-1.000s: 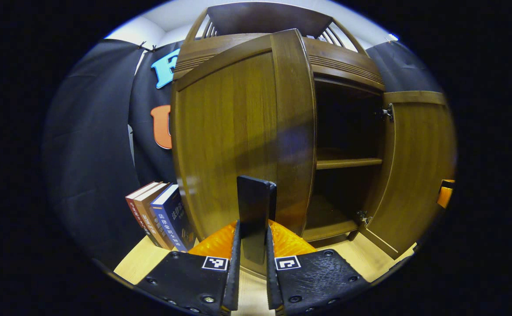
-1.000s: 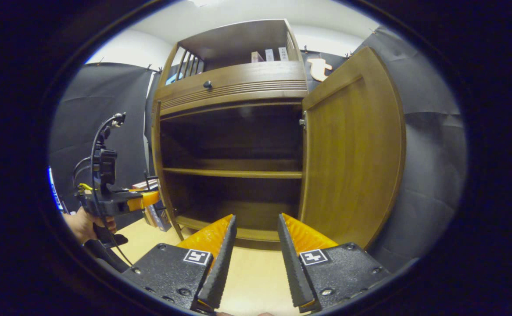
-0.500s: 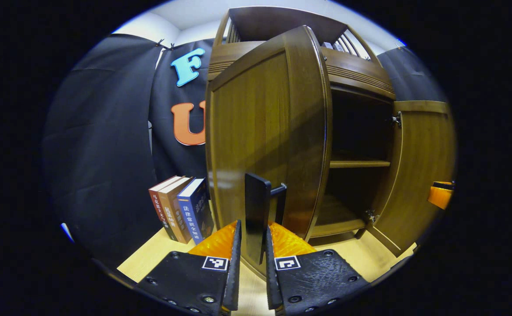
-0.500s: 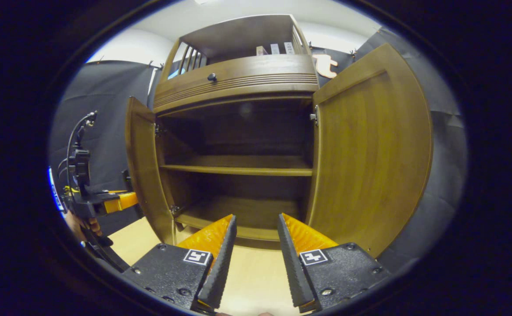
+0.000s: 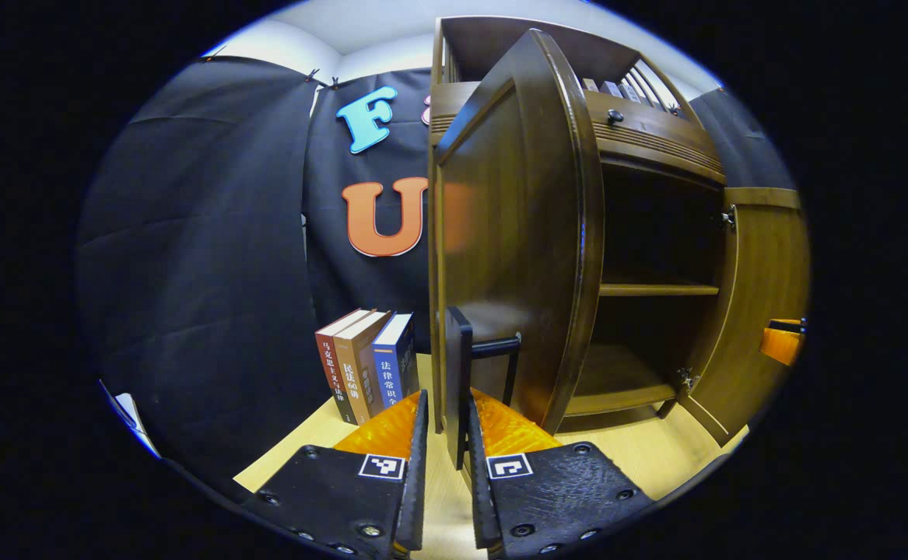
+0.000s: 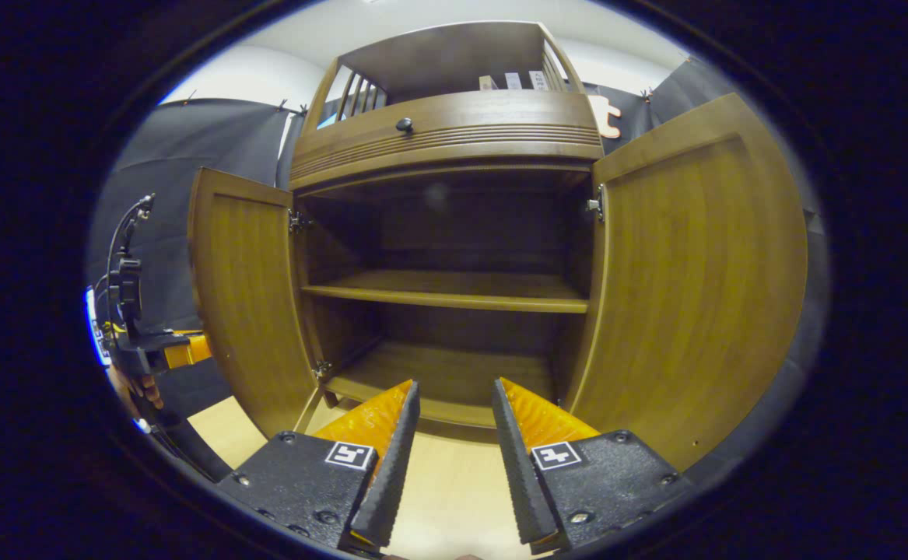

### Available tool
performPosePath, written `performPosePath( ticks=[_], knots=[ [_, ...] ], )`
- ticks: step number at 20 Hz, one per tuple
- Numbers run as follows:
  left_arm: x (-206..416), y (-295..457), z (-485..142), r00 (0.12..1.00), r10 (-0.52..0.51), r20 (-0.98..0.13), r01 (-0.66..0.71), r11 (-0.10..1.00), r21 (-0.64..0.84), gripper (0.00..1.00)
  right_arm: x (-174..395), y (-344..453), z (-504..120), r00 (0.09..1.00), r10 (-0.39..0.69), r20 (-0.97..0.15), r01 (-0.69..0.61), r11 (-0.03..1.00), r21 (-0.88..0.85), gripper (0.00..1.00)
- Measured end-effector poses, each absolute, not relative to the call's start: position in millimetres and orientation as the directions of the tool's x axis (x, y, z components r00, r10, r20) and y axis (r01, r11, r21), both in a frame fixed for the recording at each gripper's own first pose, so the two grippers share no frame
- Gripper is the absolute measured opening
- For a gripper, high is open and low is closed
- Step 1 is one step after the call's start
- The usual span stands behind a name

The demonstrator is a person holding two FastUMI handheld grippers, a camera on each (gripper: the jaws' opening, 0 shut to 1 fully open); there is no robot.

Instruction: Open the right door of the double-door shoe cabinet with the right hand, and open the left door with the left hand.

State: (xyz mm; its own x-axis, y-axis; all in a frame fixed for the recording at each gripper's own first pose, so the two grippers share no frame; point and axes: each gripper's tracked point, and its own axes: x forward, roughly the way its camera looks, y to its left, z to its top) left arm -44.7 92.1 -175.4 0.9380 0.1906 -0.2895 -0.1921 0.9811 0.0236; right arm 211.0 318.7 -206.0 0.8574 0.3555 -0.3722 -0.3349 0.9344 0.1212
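Both doors stand wide, so the left gripper, fingers clamped on the left door's handle at twelve o'clock, need only let go, while the right gripper hangs parted and empty before the shoe cabinet.
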Motion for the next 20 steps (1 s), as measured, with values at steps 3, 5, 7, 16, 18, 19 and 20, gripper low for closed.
performPosePath(
  ticks=[3,5,7,16,18,19,20],
  knots=[
    [-49.4,109.8,-179.0,0.933,0.208,-0.294,-0.209,0.978,0.027,0.20,214.2,326.5,-207.8,0.855,0.353,-0.379,-0.333,0.935,0.121,0.63],
    [-50.9,118.9,-179.1,0.933,0.205,-0.295,-0.210,0.978,0.014,0.18,215.5,330.3,-208.6,0.855,0.351,-0.383,-0.333,0.936,0.116,0.62],
    [-52.4,122.6,-178.5,0.935,0.194,-0.296,-0.201,0.980,0.006,0.18,216.7,334.6,-209.5,0.852,0.353,-0.385,-0.336,0.935,0.114,0.60],
    [-53.7,135.5,-177.2,0.941,0.150,-0.305,-0.157,0.988,0.003,0.18,219.1,343.5,-214.3,0.846,0.351,-0.401,-0.343,0.935,0.095,0.60],
    [-56.7,139.7,-177.9,0.940,0.148,-0.306,-0.153,0.988,0.005,0.19,219.7,342.8,-213.1,0.846,0.350,-0.402,-0.342,0.935,0.094,0.63],
    [-59.4,142.3,-178.1,0.941,0.145,-0.306,-0.151,0.988,0.005,0.20,218.6,342.3,-212.7,0.847,0.348,-0.401,-0.341,0.936,0.092,0.63],
    [-60.3,142.8,-179.0,0.941,0.143,-0.308,-0.151,0.989,-0.002,0.22,218.3,342.5,-211.3,0.848,0.349,-0.399,-0.342,0.935,0.091,0.62]
  ],
)
